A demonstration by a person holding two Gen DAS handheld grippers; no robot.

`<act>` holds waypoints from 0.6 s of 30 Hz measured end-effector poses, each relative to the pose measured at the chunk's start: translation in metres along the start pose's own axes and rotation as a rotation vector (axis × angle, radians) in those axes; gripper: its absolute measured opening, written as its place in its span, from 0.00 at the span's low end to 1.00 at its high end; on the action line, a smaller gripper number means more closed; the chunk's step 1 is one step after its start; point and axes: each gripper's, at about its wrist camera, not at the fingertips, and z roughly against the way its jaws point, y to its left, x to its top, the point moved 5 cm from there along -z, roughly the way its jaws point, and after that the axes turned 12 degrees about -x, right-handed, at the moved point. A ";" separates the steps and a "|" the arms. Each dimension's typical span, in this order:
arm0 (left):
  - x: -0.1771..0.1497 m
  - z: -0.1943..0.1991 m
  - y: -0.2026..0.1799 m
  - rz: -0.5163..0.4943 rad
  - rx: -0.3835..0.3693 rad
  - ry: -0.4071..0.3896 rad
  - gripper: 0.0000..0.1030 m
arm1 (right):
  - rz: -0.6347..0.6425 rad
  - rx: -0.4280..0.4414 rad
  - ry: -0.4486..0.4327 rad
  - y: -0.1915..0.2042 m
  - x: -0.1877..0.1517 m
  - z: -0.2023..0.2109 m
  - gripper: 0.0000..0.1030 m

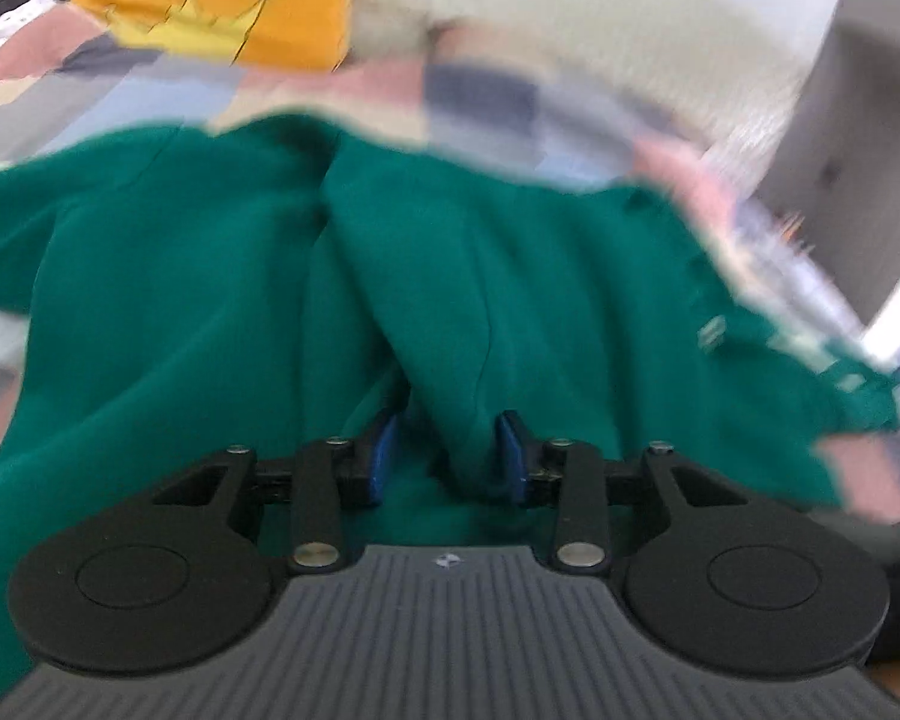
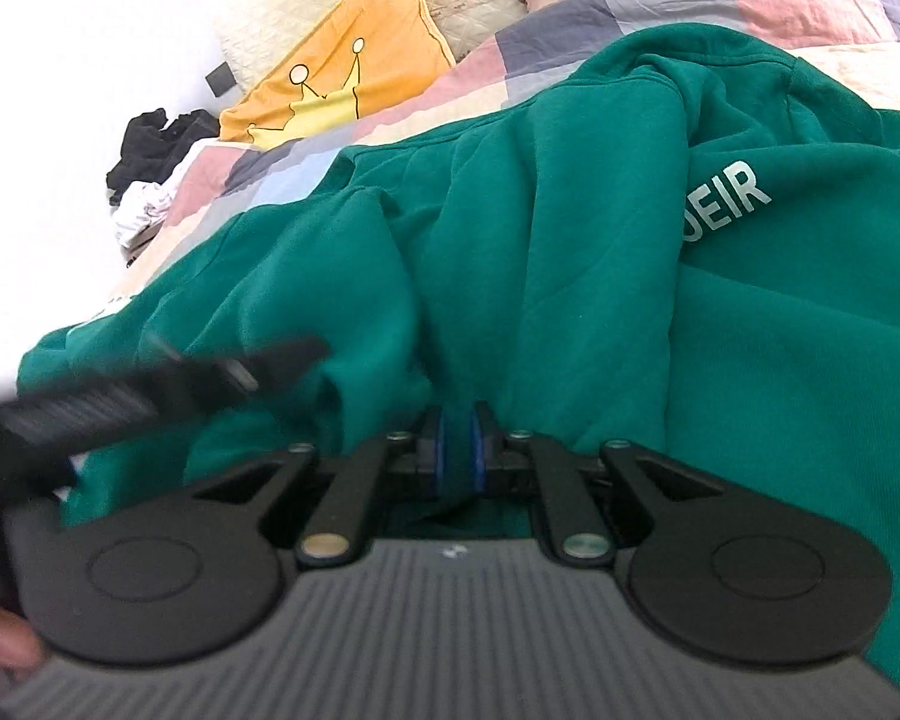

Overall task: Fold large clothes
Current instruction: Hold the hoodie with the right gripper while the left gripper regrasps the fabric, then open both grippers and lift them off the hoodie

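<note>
I have the green sweatshirt (image 2: 570, 252) spread rumpled across the patchwork bed cover (image 2: 660, 6), its white lettering (image 2: 729, 204) off to the right of my right claw (image 2: 457, 456), with an orange cushion (image 2: 336, 84) and a heap of dark and white clothes (image 2: 150, 168) further up the bed. My right claw is nipped tight on a ridge of the green cloth, the blue pads nearly meeting with only fabric between them. My left claw (image 1: 450, 450) stands partly apart: a fold of the sweatshirt rises between its pads (image 1: 513, 456), but I see a gap on the left side, so I judge it is not gripping. The left view is smeared by motion, so I would not swear to the contact on the right pad. To do this fold well, I reckon I should keep the right pinch firm, reset the left claw on a clean edge rather than a bunched ridge, then lift both evenly so the cloth hangs flat before I lay it over. Both claws point downward at a slant toward the bed, low over the cloth; in the right view the left claw shows as a dark blur crossing in from the left edge, close beside mine.
</note>
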 end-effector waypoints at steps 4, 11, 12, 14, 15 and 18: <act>0.002 0.004 0.002 0.008 -0.001 -0.005 0.37 | -0.014 -0.003 0.000 -0.001 0.003 0.005 0.10; 0.007 0.036 -0.002 0.029 -0.004 -0.037 0.39 | 0.016 -0.051 -0.048 0.007 0.010 0.035 0.16; 0.007 0.043 -0.004 0.030 -0.007 -0.044 0.39 | 0.012 -0.062 -0.058 0.006 0.011 0.041 0.16; 0.007 0.062 -0.012 0.045 -0.016 -0.059 0.39 | 0.002 -0.079 -0.073 0.005 0.012 0.056 0.17; 0.006 0.069 -0.015 0.047 -0.025 -0.064 0.39 | 0.001 -0.079 -0.082 0.004 0.012 0.064 0.17; 0.003 0.095 -0.029 0.014 -0.033 -0.082 0.39 | 0.010 -0.099 -0.120 0.002 0.013 0.088 0.17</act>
